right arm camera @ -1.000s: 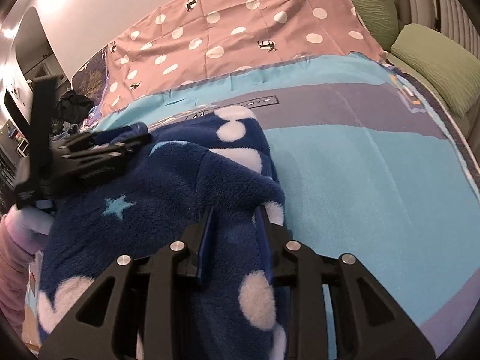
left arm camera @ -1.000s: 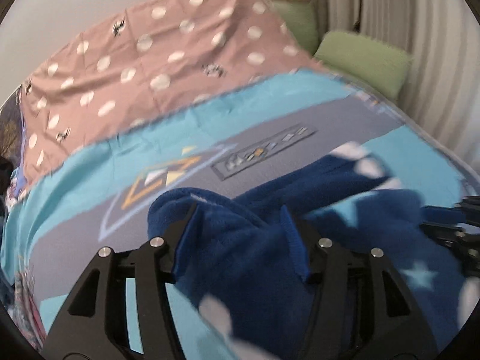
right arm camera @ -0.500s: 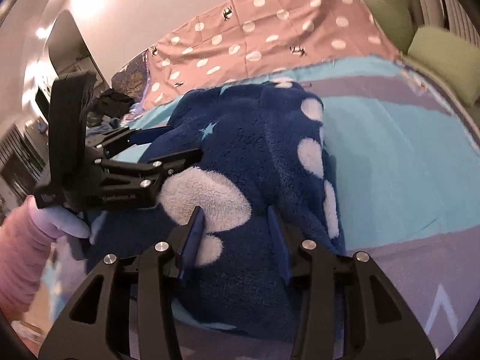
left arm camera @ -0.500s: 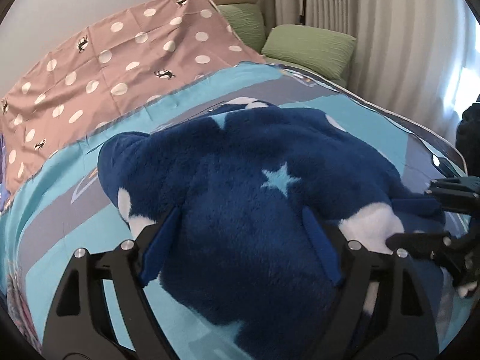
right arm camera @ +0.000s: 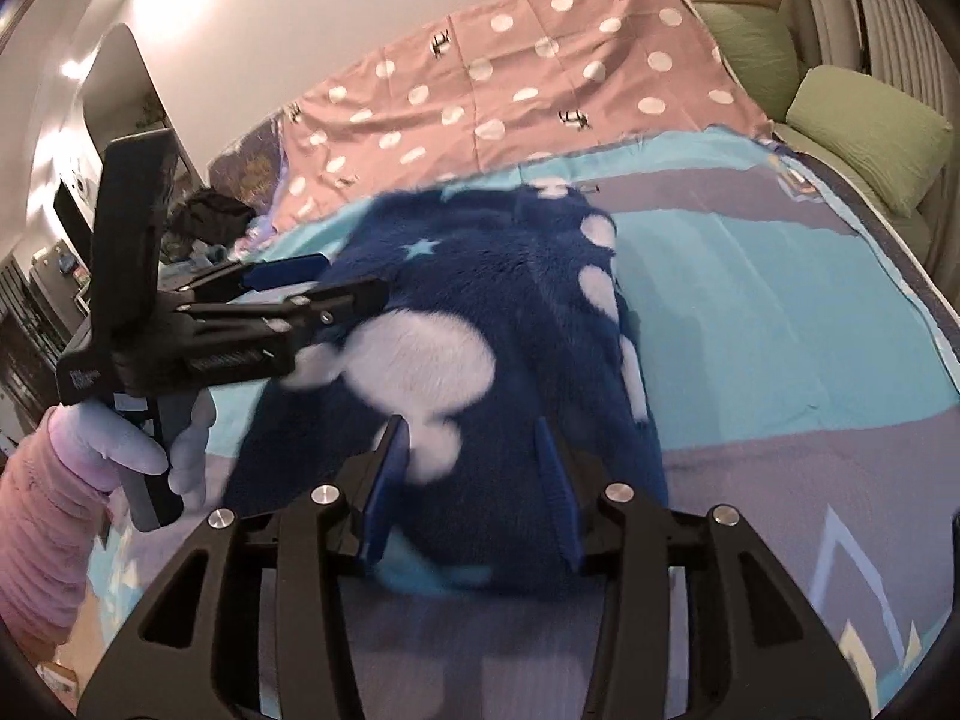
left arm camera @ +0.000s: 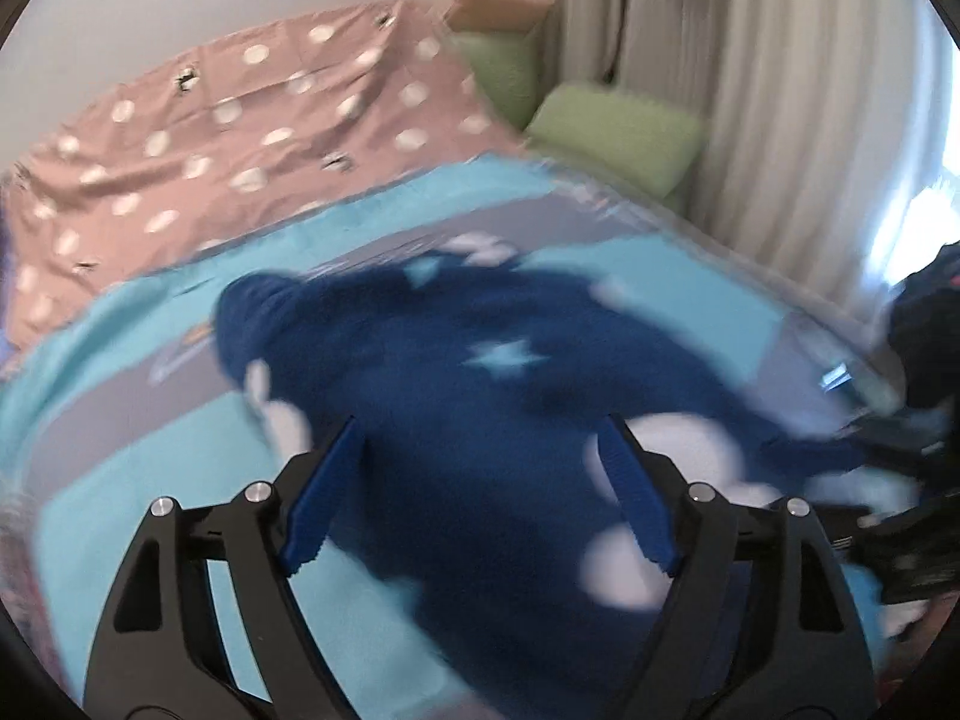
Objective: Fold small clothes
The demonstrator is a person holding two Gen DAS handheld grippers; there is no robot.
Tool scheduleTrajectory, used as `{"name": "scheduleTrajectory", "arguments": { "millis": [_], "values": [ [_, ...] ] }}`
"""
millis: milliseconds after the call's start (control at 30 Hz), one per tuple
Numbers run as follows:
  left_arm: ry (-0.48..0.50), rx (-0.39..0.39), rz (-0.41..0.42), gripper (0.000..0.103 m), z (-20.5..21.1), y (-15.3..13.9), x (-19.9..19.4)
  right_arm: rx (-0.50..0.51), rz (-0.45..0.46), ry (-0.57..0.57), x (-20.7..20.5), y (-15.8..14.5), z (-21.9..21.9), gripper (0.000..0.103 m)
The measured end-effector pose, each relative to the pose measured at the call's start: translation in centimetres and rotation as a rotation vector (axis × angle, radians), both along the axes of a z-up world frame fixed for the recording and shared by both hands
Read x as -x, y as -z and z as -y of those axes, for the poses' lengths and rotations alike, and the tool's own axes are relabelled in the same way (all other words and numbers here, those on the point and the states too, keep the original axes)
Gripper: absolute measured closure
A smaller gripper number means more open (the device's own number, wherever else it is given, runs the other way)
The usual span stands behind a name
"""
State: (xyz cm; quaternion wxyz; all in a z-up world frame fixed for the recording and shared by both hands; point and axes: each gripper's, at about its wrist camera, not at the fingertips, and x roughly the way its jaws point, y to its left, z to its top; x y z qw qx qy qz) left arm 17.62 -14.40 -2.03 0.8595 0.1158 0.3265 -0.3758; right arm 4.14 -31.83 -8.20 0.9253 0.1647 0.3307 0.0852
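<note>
The navy fleece garment (right arm camera: 480, 324), dotted with white spots and a pale star, lies in the middle of the bed (right arm camera: 780, 312), on its turquoise cover. It looks soft, thick and light, likely to flop, so hems and corners are the places to pinch. Left tool (left arm camera: 480, 492) is closing slightly, pads off the fleece; right tool (right arm camera: 468, 480) gapes, empty. Both angle downward over the near edge.

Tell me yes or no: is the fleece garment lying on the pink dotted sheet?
No, the navy fleece garment lies on the blue blanket; the pink dotted sheet lies beyond it.
</note>
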Motion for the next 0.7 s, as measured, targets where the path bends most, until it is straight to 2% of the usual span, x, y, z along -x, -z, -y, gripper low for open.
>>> {"name": "scheduleTrajectory", "arguments": {
  "millis": [33, 67, 100, 133, 200, 300, 367, 400, 500, 700],
  "values": [
    [0.025, -0.002, 0.015, 0.02, 0.2, -0.1, 0.9, -0.029, 0.006, 0.016, 0.9, 0.0, 0.5, 0.058],
    [0.038, -0.049, 0.027, 0.02, 0.8, 0.5, 1.5, -0.066, 0.005, 0.033, 1.5, 0.2, 1.1, 0.056],
    [0.052, -0.151, 0.051, 0.019, 1.9, 2.0, 1.9, -0.113, -0.001, 0.052, 2.1, 0.5, 1.8, 0.051],
    [0.06, -0.205, 0.103, 0.018, 2.5, 3.4, 2.5, -0.194, -0.027, 0.093, 2.9, 1.4, 2.9, 0.047],
    [0.06, -0.206, 0.147, 0.018, 2.8, 4.4, 3.2, -0.28, -0.083, 0.149, 3.8, 2.9, 4.3, 0.039],
    [0.044, -0.231, 0.14, 0.018, 3.3, 4.3, 3.1, -0.45, -0.175, 0.211, 5.4, 5.5, 6.4, 0.038],
    [0.05, -0.233, 0.139, 0.018, 3.3, 4.3, 3.1, -0.532, -0.186, 0.209, 5.8, 6.0, 6.7, 0.036],
    [0.051, -0.228, 0.135, 0.018, 3.2, 4.3, 2.9, -0.583, -0.184, 0.204, 5.8, 6.3, 6.9, 0.031],
    [0.048, -0.216, 0.132, 0.018, 3.0, 4.4, 2.8, -0.643, -0.185, 0.212, 5.3, 6.6, 6.6, 0.023],
    [0.04, -0.21, 0.133, 0.018, 2.8, 4.4, 3.0, -0.697, -0.276, 0.245, 3.2, 8.0, 6.1, 0.02]
  ]
}}
